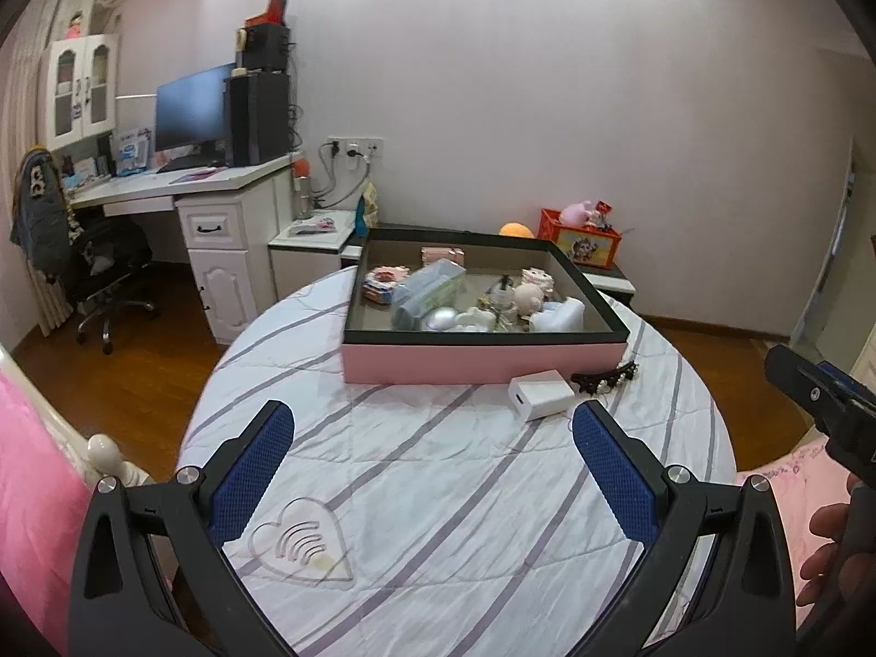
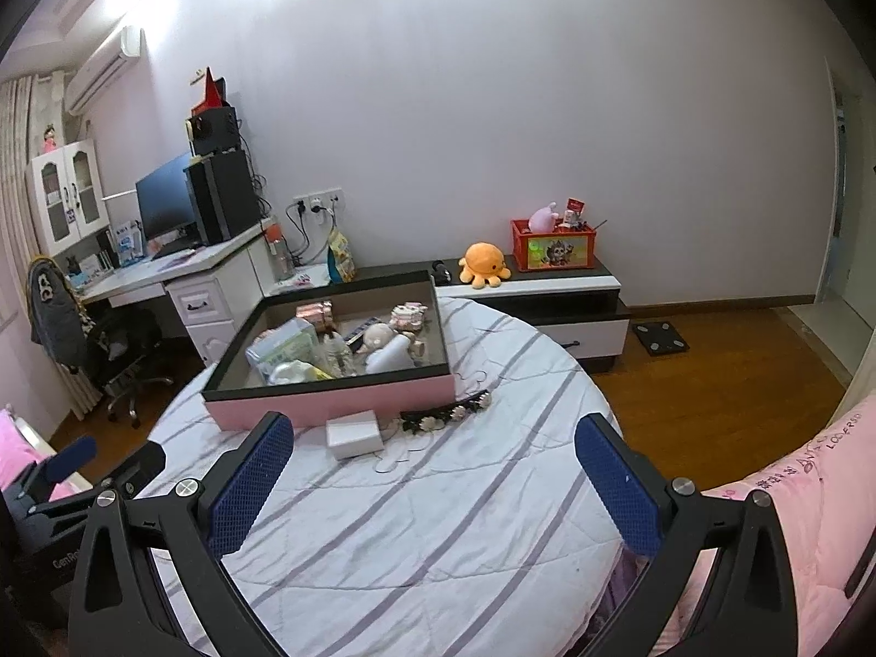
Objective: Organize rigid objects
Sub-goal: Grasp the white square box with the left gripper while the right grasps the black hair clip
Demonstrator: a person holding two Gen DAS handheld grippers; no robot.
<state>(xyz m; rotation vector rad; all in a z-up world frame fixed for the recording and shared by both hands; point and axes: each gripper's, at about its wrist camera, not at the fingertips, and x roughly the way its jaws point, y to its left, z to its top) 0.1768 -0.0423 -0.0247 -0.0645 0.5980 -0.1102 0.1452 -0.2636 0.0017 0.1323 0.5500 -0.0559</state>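
Note:
A pink box with a black rim (image 1: 482, 364) (image 2: 334, 397) sits on the striped round bed, holding several small items: bottles, a doll head, pink packets. In front of it lie a white charger block (image 1: 539, 394) (image 2: 354, 434) and a black hair clip with pearl flowers (image 1: 605, 376) (image 2: 446, 410). My left gripper (image 1: 432, 438) is open and empty, hovering over the bed short of the box. My right gripper (image 2: 435, 449) is open and empty, also short of the charger. The right gripper shows at the right edge of the left wrist view (image 1: 816, 399).
The bed cover (image 1: 438, 493) has grey stripes and a heart patch (image 1: 301, 545). A white desk with a monitor (image 1: 191, 115) and an office chair (image 1: 104, 257) stand at the left. A low cabinet (image 2: 547, 295) carries an orange plush and a red crate (image 2: 553, 246). A pink quilt (image 2: 794, 493) lies at the right.

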